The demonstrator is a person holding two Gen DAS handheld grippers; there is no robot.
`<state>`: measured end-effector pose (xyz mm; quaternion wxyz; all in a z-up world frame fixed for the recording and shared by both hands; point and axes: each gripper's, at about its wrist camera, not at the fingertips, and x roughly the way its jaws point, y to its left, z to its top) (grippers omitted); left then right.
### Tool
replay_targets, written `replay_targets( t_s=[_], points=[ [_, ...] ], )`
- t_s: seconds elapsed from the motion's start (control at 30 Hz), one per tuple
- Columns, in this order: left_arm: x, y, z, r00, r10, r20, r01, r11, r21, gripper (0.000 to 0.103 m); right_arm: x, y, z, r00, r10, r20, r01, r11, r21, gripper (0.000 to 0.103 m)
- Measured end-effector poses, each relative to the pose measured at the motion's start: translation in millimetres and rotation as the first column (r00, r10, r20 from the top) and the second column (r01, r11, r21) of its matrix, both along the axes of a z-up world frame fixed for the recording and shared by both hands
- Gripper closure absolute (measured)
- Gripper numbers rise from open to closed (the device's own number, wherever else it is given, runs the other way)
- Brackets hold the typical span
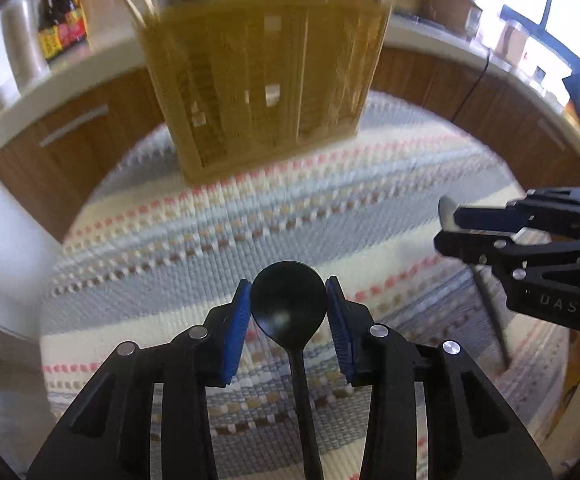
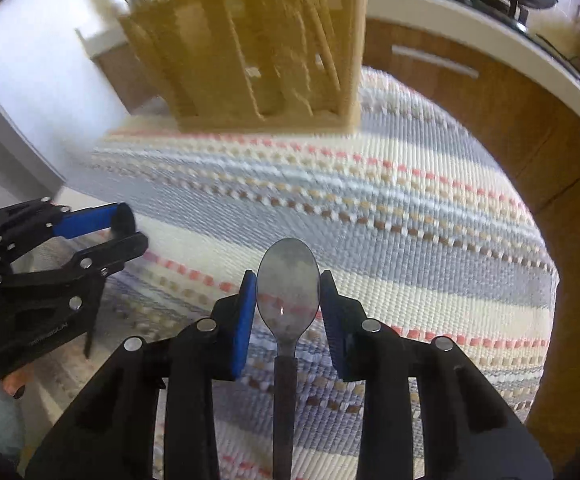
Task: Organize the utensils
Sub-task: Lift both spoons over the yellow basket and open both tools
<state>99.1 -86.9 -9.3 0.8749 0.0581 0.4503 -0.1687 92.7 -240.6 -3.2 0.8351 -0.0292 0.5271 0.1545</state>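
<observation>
Left gripper pokes in from 6 o'clock, angled down at the striped mat, jaws partway closed, blue pads touching the bowl of a black spoon. The wooden utensil rack sits at 12 with bare mat between. In the right wrist view, the right gripper is tilted down too, jaws hugging a metal spoon; the rack is at 12, mat edge at 3.

striped mat, sauce bottles, cabinets
</observation>
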Motion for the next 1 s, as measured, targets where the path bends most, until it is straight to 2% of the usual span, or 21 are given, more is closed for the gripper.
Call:
replay_targets(
  t_s=[0.13,0.3,0.47,0.53,0.67,0.7,0.83,1.0],
  points=[
    [-13,9,36,0.994,0.000,0.106,0.007,0.998,-0.067,0.068,-13,-3,37,0.995,0.014,0.100,-0.023,0.997,0.080,0.074],
    [-23,20,86,0.969,0.020,0.246,0.015,0.990,-0.138,0.068,-15,-13,86,0.978,-0.002,0.209,-0.039,0.980,0.195,0.074],
    [-19,30,148,0.910,0.074,0.409,0.013,0.978,-0.206,0.068,-1,-14,141,0.942,-0.026,0.335,-0.067,0.963,0.262,0.074],
    [-17,33,172,0.877,0.102,0.469,0.012,0.972,-0.234,0.068,6,-11,165,0.918,-0.034,0.395,-0.082,0.958,0.273,0.074],
    [-3,35,202,0.816,0.163,0.555,-0.008,0.963,-0.270,0.067,26,-10,196,0.865,-0.052,0.499,-0.099,0.958,0.271,0.074],
    [5,35,207,0.796,0.182,0.577,-0.022,0.962,-0.272,0.067,31,-9,204,0.850,-0.056,0.524,-0.101,0.958,0.267,0.074],
    [30,33,207,0.757,0.203,0.621,-0.021,0.958,-0.287,0.067,50,-12,225,0.805,-0.084,0.588,-0.099,0.957,0.273,0.074],
    [61,37,191,0.713,0.256,0.653,-0.029,0.941,-0.337,0.067,80,-12,226,0.764,-0.120,0.634,-0.043,0.971,0.236,0.074]
  ],
)
